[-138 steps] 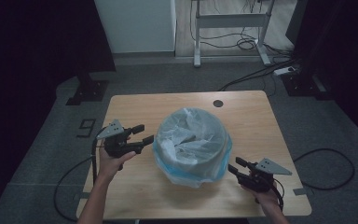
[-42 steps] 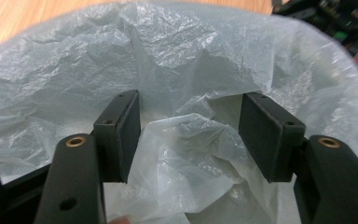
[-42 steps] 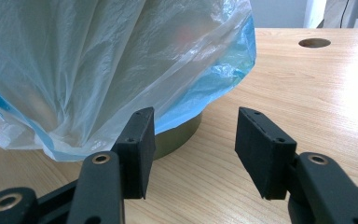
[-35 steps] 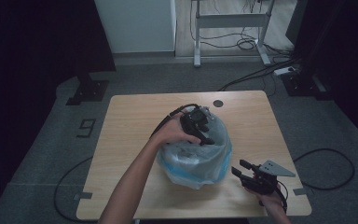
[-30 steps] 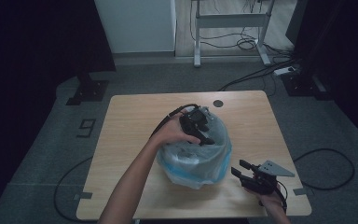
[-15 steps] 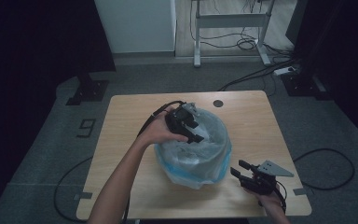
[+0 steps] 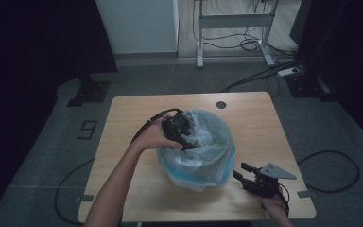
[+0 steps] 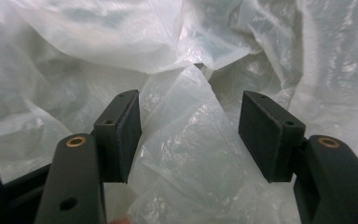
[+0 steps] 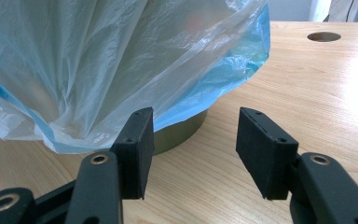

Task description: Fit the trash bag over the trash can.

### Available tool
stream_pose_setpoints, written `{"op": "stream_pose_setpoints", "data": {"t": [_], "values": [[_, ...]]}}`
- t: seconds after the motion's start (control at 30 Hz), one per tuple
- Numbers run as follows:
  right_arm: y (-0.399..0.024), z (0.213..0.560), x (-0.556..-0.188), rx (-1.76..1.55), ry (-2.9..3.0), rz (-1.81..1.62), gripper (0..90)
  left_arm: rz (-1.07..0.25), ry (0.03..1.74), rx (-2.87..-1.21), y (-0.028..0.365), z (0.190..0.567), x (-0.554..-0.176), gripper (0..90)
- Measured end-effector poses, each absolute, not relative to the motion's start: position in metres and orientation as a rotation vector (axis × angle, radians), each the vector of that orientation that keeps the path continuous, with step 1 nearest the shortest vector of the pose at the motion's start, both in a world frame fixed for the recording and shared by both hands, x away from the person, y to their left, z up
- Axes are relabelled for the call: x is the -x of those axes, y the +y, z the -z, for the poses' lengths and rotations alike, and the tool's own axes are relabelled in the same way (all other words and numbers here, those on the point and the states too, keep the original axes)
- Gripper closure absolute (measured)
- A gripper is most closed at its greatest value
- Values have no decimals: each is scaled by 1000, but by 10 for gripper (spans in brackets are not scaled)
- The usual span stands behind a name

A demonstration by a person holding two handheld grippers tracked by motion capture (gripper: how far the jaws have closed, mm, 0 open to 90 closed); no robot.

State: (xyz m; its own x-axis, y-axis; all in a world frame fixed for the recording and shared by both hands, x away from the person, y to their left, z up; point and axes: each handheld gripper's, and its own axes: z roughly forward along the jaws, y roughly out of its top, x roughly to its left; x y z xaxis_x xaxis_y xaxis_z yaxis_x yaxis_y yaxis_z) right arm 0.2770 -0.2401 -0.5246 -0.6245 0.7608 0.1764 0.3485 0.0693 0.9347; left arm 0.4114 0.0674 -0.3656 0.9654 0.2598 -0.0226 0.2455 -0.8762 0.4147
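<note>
From the high view, a round bin lined with a translucent white plastic bag edged in blue [image 7: 196, 151] is seen standing near the middle of the light wooden table [image 7: 123, 123]. The left gripper [image 7: 179, 130] is held over the bin's left rim, dipped into the bag's mouth. The right gripper [image 7: 257, 182] is rested low on the table just beside the bin's right side, apart from it.

In the left gripper view, the left gripper [image 8: 189, 135] is shown with its jaws spread wide, and a crumpled fold of the bag liner [image 8: 191, 140] rises between them; nothing is gripped yet. The step is judged to be a pinch of this fold. It would be done best if the jaws were pushed further over the ridge before closing, so that film is not merely grazed.

In the right gripper view, the right gripper [image 9: 191, 149] is seen wide open and empty, pointed at the bag's blue overhang [image 9: 223, 79] and the olive bin base [image 9: 182, 133].
</note>
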Motion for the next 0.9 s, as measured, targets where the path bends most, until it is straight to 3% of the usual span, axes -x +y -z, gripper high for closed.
{"op": "stream_pose_setpoints", "data": {"t": [0.17,0.3,0.57,0.9], "values": [[-242,524,-277,-1107,1991,-1572,457,-40,356,-2745,60,371,-412,387],[-245,523,-277,-1109,1981,-1577,457,-82,368,-2700,64,367,-412,379],[-245,523,-278,-1109,1978,-1573,455,-165,432,-2465,93,347,-400,329],[-244,524,-277,-1106,1979,-1557,447,-270,517,-2192,148,339,-358,301]]}}
